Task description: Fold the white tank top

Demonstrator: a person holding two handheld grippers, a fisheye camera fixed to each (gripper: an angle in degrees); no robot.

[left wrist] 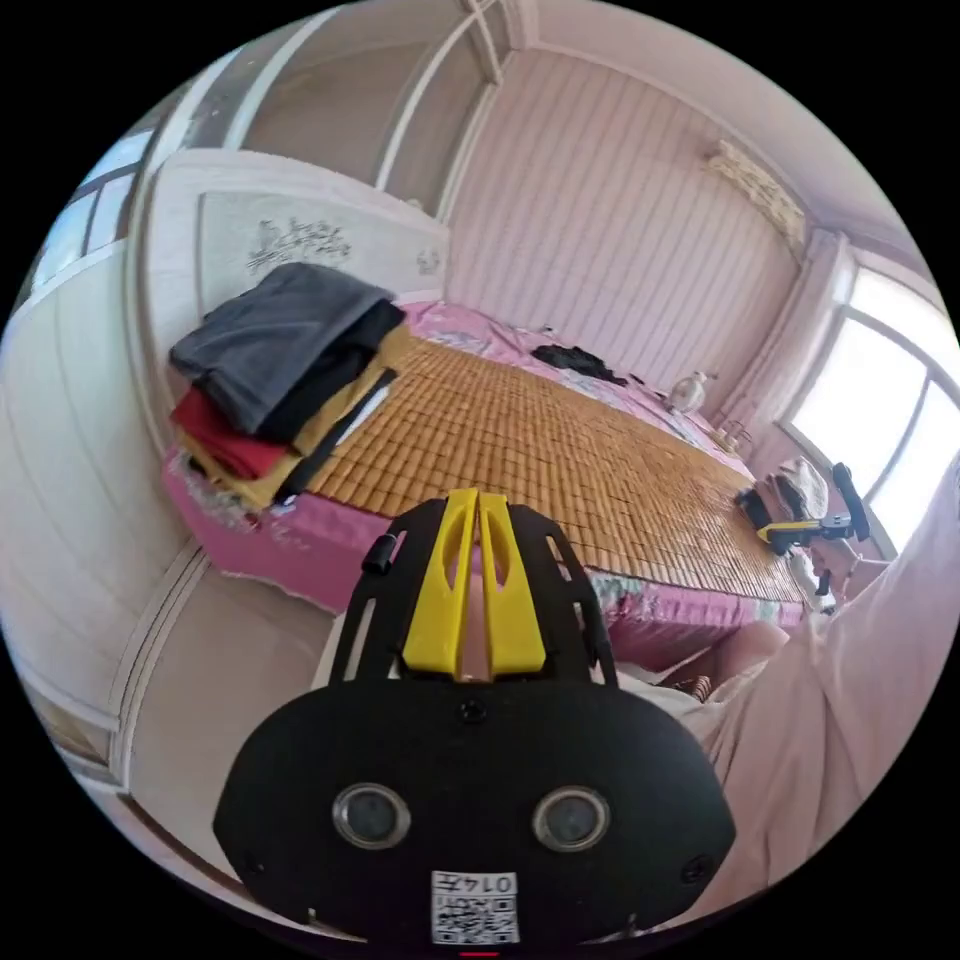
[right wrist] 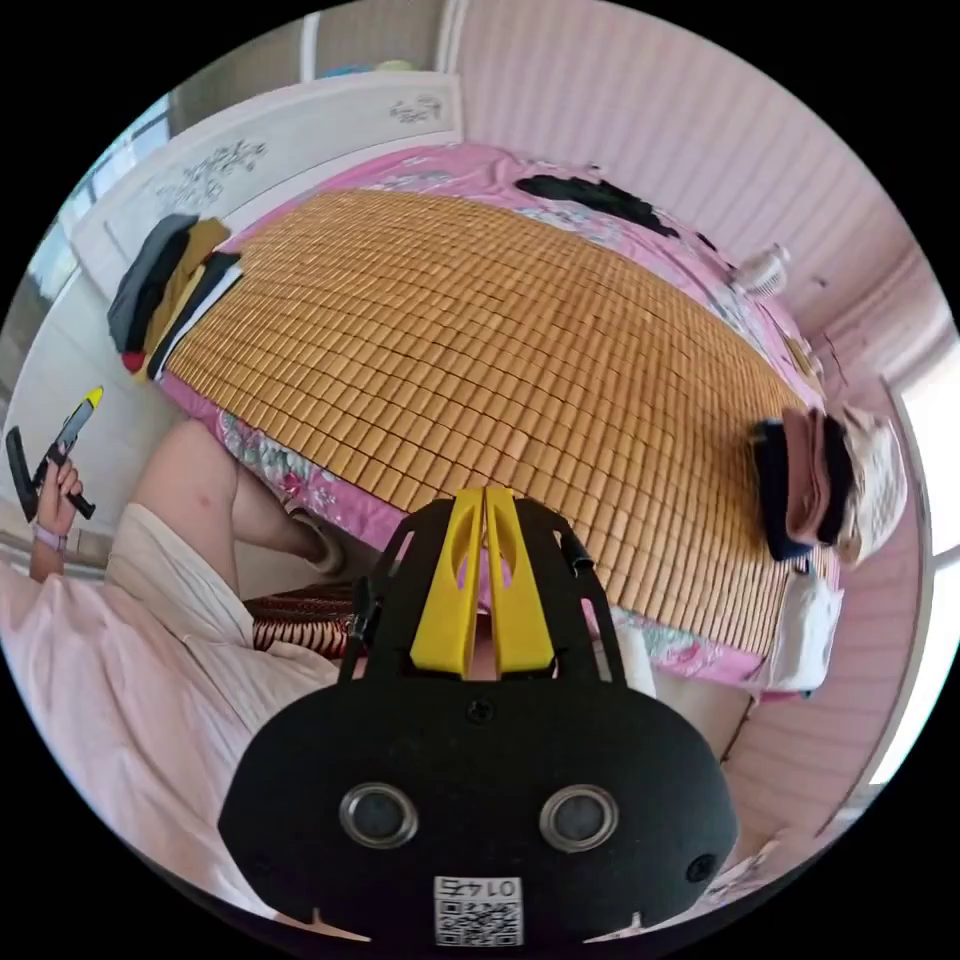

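My left gripper (left wrist: 478, 495) is shut with nothing in its yellow jaws, held off the corner of a bed covered by a bamboo mat (left wrist: 520, 440). My right gripper (right wrist: 485, 492) is likewise shut and empty at the bed's near edge over the bamboo mat (right wrist: 480, 330). A loose pile of clothes (left wrist: 270, 370) in grey, black, red and mustard, with a white strip showing, lies on one corner. A white cloth (right wrist: 805, 630) hangs over the bed's edge below a folded stack (right wrist: 820, 480). I cannot tell which white piece is the tank top.
The person in pale pink (right wrist: 130, 680) stands beside the bed, holding the left gripper (right wrist: 75, 425) in a hand. The right gripper (left wrist: 800, 527) shows near the folded stack (left wrist: 800, 490). A black garment (right wrist: 595, 195) and a small white object (right wrist: 765, 270) lie at the far side.
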